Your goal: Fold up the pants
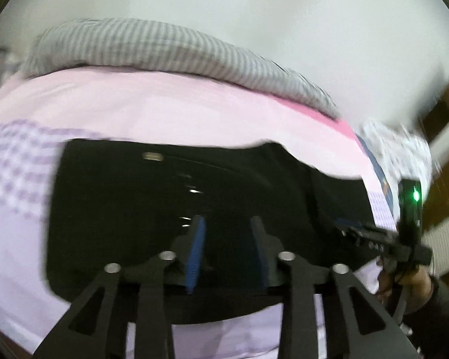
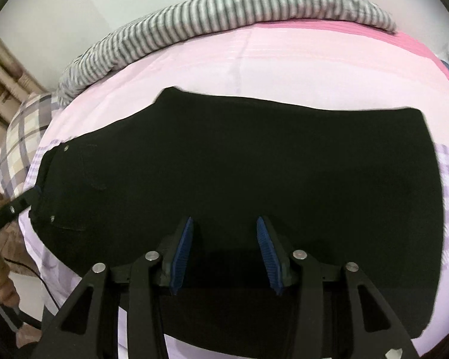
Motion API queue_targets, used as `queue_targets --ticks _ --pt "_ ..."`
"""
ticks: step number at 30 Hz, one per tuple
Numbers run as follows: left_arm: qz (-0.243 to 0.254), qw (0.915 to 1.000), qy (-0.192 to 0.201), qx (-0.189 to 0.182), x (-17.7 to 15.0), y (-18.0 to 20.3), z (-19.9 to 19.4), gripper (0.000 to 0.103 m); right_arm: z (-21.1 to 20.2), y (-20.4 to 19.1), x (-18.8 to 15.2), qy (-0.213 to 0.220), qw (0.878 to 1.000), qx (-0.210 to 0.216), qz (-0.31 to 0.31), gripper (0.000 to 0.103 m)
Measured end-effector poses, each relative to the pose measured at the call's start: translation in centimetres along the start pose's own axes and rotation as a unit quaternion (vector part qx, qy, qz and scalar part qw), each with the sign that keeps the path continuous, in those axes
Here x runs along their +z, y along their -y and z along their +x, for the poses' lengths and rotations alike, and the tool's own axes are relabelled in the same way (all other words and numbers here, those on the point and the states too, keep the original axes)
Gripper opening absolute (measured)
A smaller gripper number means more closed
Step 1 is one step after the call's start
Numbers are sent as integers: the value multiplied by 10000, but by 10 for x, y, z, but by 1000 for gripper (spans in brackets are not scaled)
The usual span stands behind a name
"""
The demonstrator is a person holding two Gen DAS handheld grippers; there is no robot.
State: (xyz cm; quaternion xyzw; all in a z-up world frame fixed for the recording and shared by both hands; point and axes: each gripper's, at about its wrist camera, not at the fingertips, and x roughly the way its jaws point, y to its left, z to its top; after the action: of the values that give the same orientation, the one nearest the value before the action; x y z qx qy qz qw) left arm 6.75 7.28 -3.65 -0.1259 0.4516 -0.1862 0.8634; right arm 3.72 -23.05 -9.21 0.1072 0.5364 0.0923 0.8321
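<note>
While the black pants [image 2: 254,164] lie flat on the pink sheet [image 2: 254,59], they fill the middle of both frames. In the right wrist view their waist end with small rivets is at the left, and the cloth reaches to the right edge of the frame. In the left wrist view the pants [image 1: 164,194] sit in the centre, with a small label near their upper left.

The left gripper [image 1: 228,223] is in the lower middle of its frame – its blue pads stand apart with only the dark cloth seen between them, and it holds nothing. The right gripper [image 2: 223,224] is also parted above the pants, empty. If the tips touch the cloth, I cannot tell.

A striped blanket [image 2: 224,6] runs along the top of the sheet. A checked pillow [image 2: 24,131] is at the left edge of the right wrist view.
</note>
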Motion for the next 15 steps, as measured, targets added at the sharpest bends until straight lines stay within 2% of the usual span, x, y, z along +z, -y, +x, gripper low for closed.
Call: queue_targets --ticks 4,6,9,11,12,15 --pt "-534 9984 162 97 5 -44 -16 39 4 -18 0 -24 9999 147 -73 51" --pt "-875 9960 205 17 7 -65 -22 42 3 -23 0 -26 9998 219 -34 51" --pt "-1676 9855 65 -253 10 -102 -24 44 -6 -22 -2 91 9982 491 328 51" --pt "-2019 9783 -74 -465 10 -116 -23 44 -13 -21 -3 202 9968 614 478 52" --pt "-2255 9721 -260 -592 11 -128 -21 44 -16 -21 -3 249 9964 632 501 53" --pt "-2481 9649 -481 -707 11 -148 -25 44 -29 -20 -4 425 9954 649 565 56"
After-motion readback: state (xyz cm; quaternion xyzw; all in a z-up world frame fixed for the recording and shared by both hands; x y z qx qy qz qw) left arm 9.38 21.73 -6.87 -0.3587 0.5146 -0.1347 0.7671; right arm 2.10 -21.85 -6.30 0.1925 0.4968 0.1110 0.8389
